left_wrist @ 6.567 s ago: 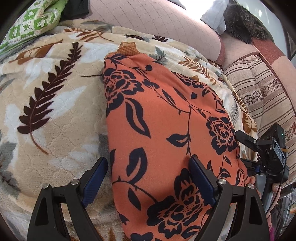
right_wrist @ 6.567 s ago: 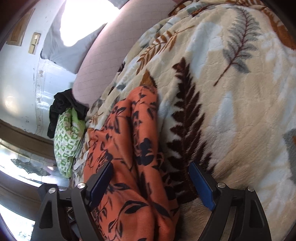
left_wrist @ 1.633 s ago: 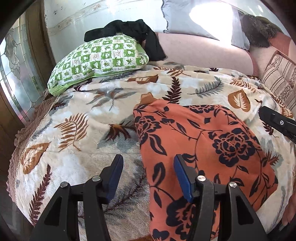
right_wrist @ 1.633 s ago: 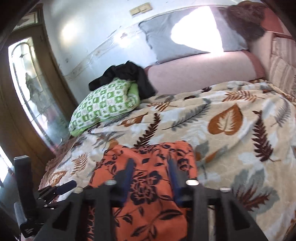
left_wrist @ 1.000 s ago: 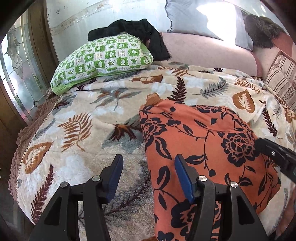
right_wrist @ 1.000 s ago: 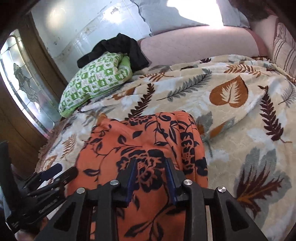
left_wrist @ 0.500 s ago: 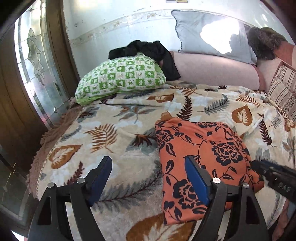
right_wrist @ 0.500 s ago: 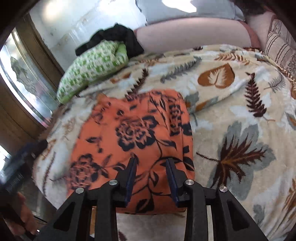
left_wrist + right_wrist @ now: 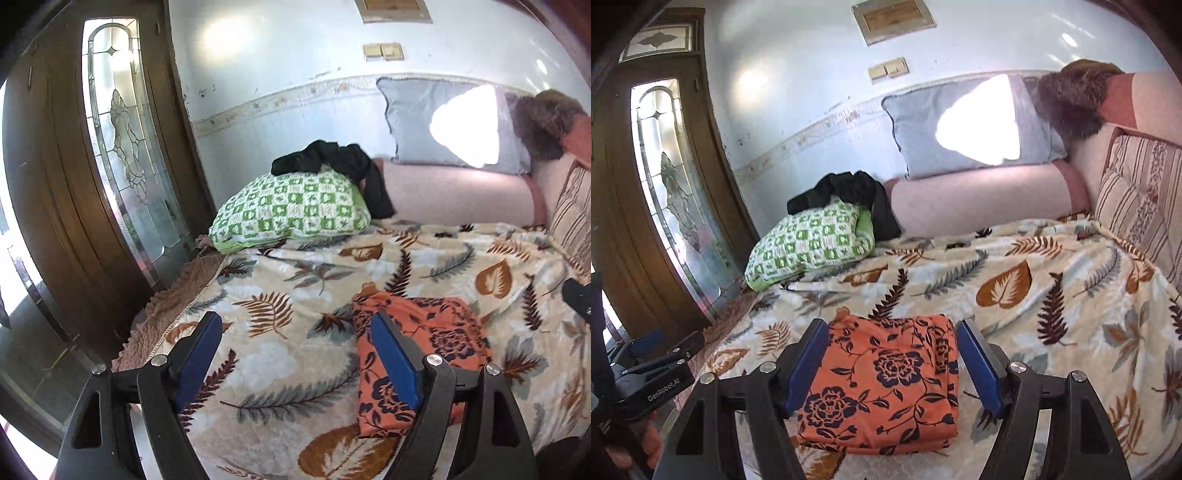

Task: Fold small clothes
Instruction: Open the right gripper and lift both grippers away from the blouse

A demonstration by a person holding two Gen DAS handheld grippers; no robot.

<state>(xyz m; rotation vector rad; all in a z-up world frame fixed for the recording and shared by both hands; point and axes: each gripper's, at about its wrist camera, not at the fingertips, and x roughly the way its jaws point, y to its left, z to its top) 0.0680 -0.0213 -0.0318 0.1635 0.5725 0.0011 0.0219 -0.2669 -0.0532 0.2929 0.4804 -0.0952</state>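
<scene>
The bed [image 9: 1052,280], under its leaf-print blanket [image 9: 295,354], fills the lower half of both views and carries everything, with a wooden door [image 9: 74,192] at nine o'clock and a pale wall behind. Along the wall at twelve to one o'clock lies a pink bolster [image 9: 979,199] with a grey pillow [image 9: 923,129] propped above it. At about eleven o'clock from the bed's middle sits a green checked pillow [image 9: 291,210], and a black garment [image 9: 332,162] is heaped loose on top of it, one end trailing down the pillow's right side. The orange floral garment [image 9: 886,380] lies flat on the blanket near the bed's front edge as a neat rectangle, several layers showing along its right edge; by my reading its folding is finished. The left hand-held gripper [image 9: 295,362] stands wide with nothing between its jaws; the orange piece lies past its right finger at about four o'clock in the left view. The right hand-held gripper [image 9: 890,369] has just been opening and now stands wide; the orange piece shows between its fingers but lies below them on the bed, not pinched. Both grippers hang above the bed, clear of the cloth, so the step in hand looks like letting go of a finished fold. If more is to be folded, the black garment is the likely next piece: that calls for a reach to eleven o'clock, a pinch on an edge, and a lift clear of the pillow to open blanket for spreading.
</scene>
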